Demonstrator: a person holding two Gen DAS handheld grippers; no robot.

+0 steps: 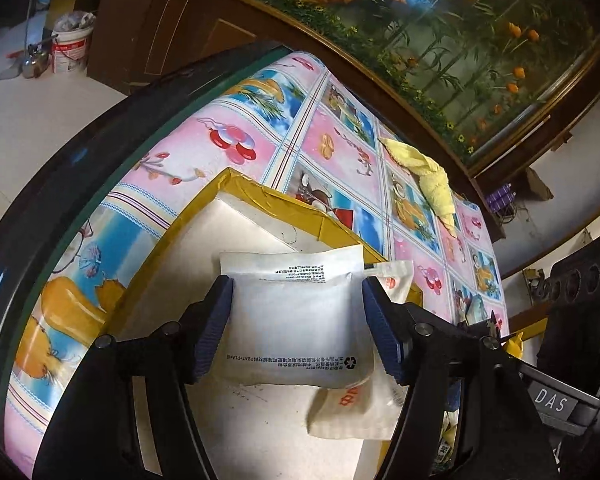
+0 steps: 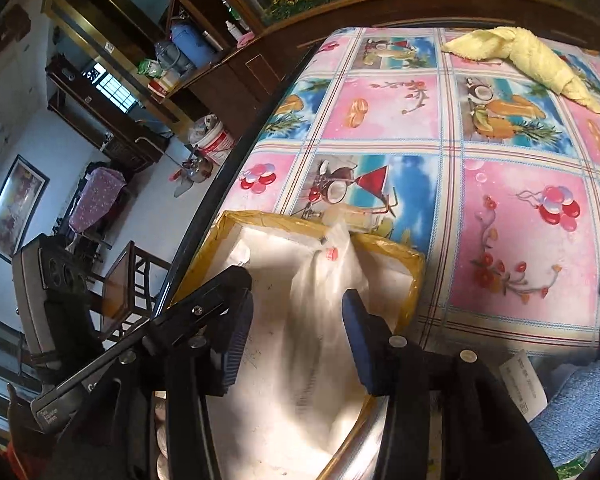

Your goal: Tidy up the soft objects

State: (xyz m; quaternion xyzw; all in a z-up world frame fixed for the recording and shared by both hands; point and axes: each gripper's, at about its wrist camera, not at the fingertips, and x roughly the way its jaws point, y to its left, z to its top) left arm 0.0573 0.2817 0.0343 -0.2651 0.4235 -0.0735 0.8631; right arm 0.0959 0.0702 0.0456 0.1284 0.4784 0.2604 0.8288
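Where the foam box (image 1: pixel 260 236) sits at the surface's (image 1: pixel 204 148) near edge, we see the left gripper (image 1: pixel 298 330) over it, fingers pinching a white pouch (image 1: pixel 296 320). Right gripper (image 2: pixel 296 340): fingers spread around a blurred white bag (image 2: pixel 324 320), contact unclear. Yellow towel (image 2: pixel 528 60) lies far right.

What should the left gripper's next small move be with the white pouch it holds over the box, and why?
Probably lower it slightly and open. The left gripper spans the white pouch directly above the foam box, where another white packet already lies, so release looks due. The yellow towel remains on the table.
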